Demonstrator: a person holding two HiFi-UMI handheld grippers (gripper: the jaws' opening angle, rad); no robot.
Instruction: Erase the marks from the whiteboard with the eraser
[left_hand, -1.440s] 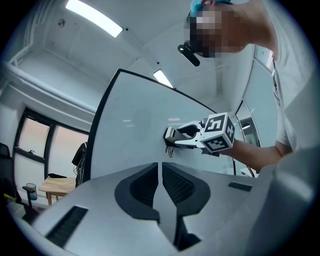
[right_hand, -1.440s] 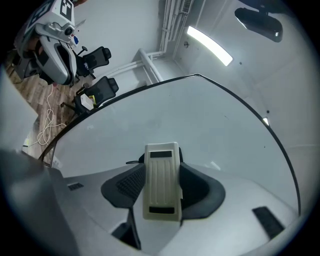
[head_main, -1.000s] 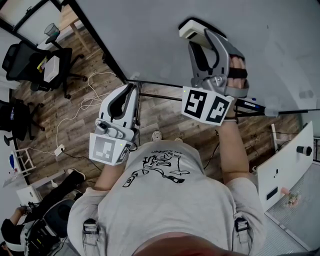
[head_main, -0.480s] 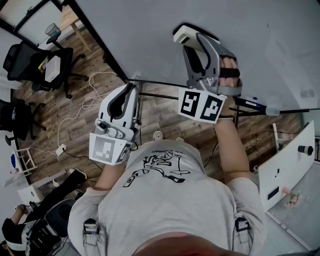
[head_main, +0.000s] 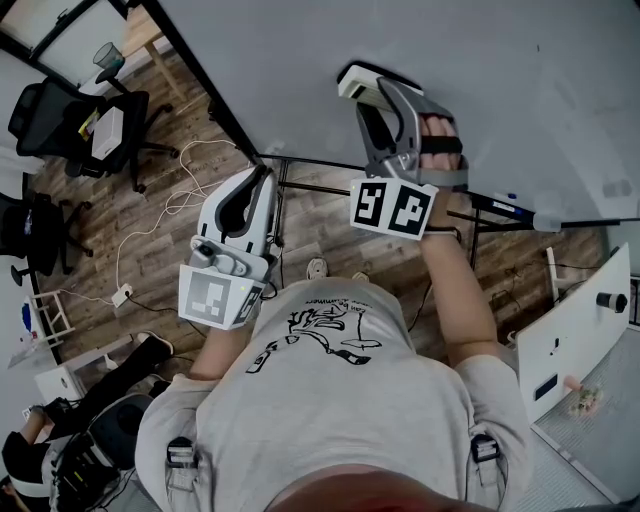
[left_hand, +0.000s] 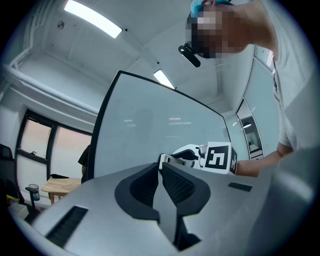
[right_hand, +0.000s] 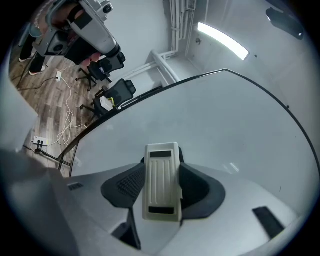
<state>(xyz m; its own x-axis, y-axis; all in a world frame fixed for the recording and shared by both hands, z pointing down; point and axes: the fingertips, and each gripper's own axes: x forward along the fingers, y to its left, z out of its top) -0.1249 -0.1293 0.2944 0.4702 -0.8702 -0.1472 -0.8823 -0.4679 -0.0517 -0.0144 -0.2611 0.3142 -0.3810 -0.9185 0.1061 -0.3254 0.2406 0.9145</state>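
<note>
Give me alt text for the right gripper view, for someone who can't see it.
The right gripper is shut on a white ribbed eraser, held up to a pale whiteboard that fills most of the frame. Past the board's dark edge at upper left are black office chairs and a wood floor with loose cables.

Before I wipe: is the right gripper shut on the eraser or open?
Shut on the eraser. The right gripper view shows it clamped between the pads of the right gripper, in front of the whiteboard.
</note>
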